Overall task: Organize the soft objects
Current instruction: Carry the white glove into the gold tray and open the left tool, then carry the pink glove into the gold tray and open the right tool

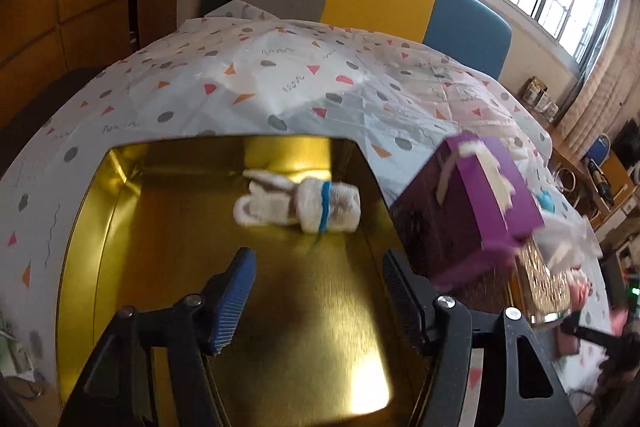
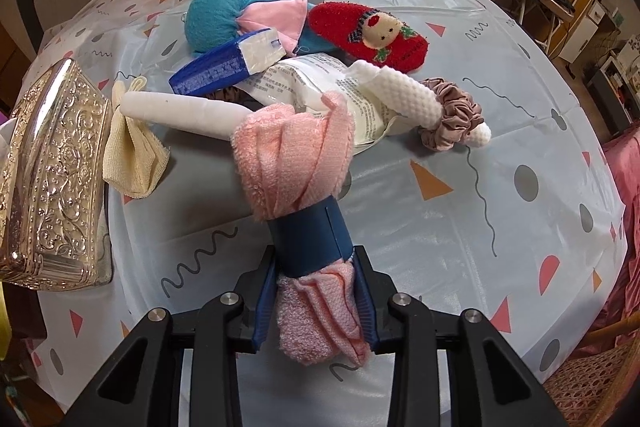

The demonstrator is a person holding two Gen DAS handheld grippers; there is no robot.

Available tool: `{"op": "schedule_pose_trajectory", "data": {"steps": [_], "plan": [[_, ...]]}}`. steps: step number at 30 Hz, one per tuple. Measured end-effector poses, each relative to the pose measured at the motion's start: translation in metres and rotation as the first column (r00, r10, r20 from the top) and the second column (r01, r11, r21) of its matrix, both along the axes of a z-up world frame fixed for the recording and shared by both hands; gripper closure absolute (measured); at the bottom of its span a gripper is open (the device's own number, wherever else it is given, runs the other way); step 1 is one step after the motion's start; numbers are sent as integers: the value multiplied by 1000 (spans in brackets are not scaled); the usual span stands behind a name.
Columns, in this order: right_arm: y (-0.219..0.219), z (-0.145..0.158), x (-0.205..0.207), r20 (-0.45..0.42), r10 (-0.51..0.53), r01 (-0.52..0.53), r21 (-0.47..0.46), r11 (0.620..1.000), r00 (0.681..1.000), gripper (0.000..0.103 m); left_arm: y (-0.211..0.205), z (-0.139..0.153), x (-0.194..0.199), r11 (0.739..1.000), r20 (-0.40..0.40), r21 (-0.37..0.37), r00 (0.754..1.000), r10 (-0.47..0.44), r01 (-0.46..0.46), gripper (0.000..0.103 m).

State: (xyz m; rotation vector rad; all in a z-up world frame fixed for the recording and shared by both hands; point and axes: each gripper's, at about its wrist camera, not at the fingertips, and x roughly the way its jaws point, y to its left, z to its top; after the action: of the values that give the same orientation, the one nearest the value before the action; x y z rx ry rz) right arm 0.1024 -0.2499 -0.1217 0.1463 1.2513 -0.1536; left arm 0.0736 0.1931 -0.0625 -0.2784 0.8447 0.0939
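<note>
The left claw (image 1: 316,291) is seen standing wide apart over the gold tin (image 1: 92,195), nothing between its pads; the white rolled sock (image 1: 296,205), banded in blue, lies loose on the tin's floor just ahead of the tips, clear of both. That one looks placed. On the other side, the pink rolled towel (image 2: 296,163) is pinched firmly in the right claw (image 2: 316,303), the pads closed on its lower end below the dark blue band (image 2: 310,243), and it is held above the patterned counter (image 2: 460,247). The rest of the pile is waiting beyond it: the blue plush (image 2: 214,13), the red doll piece (image 2: 372,35), the white waffle roll (image 2: 400,91), the scrunchie (image 2: 452,119), the cream cloth (image 2: 132,151).

The step in hand is judged to be the delivery of the towel to the tin. The grip should be kept low and tight so the roll is not let sag. The purple box (image 1: 480,195) and the embossed silver box (image 2: 52,183) stand between pile and tin, so the towel is best carried over them, then lowered beside the sock rather than on top, and released only once it rests on the floor of the tin
</note>
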Motion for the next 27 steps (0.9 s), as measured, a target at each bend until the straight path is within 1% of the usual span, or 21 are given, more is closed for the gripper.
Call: {"op": "schedule_pose_trajectory", "data": {"steps": [2,4,7,12,14,16,19,23,27], "plan": [[-2,1,-1,7,-6,6,9,1000,1000,69,-4,-6,-15,1000,-21,-14,1000,-7,7,37],[-3,6,-2,34,-4,4,21,1000,999,70,-7,-9,-26,1000,-30,-20,999,-13,13,36],[-4,17,-7,87,-3,-3,64,998,996,70,-13,-11,-38,999,-43,11,999,-33,34,36],[-9,39,-14,154,-32,4,178,984,988,70,-14,-7,-50,998,-25,44,999,-33,34,36],[-4,52,-10,177,-30,-4,186,983,984,70,-12,-6,-51,999,-26,34,999,-28,29,35],[3,66,-6,193,-15,-18,169,985,981,70,-10,-4,-54,999,-24,33,1000,-15,15,35],[12,79,-3,208,-22,-21,201,979,978,70,-7,-2,-58,999,-15,37,1000,-5,5,32],[28,98,-5,259,-2,-78,296,952,966,70,1,-1,-62,1000,-14,22,1000,9,-9,32],[54,125,1,324,43,-149,309,939,945,70,11,-1,-68,999,-7,13,1000,30,-30,32]]}}
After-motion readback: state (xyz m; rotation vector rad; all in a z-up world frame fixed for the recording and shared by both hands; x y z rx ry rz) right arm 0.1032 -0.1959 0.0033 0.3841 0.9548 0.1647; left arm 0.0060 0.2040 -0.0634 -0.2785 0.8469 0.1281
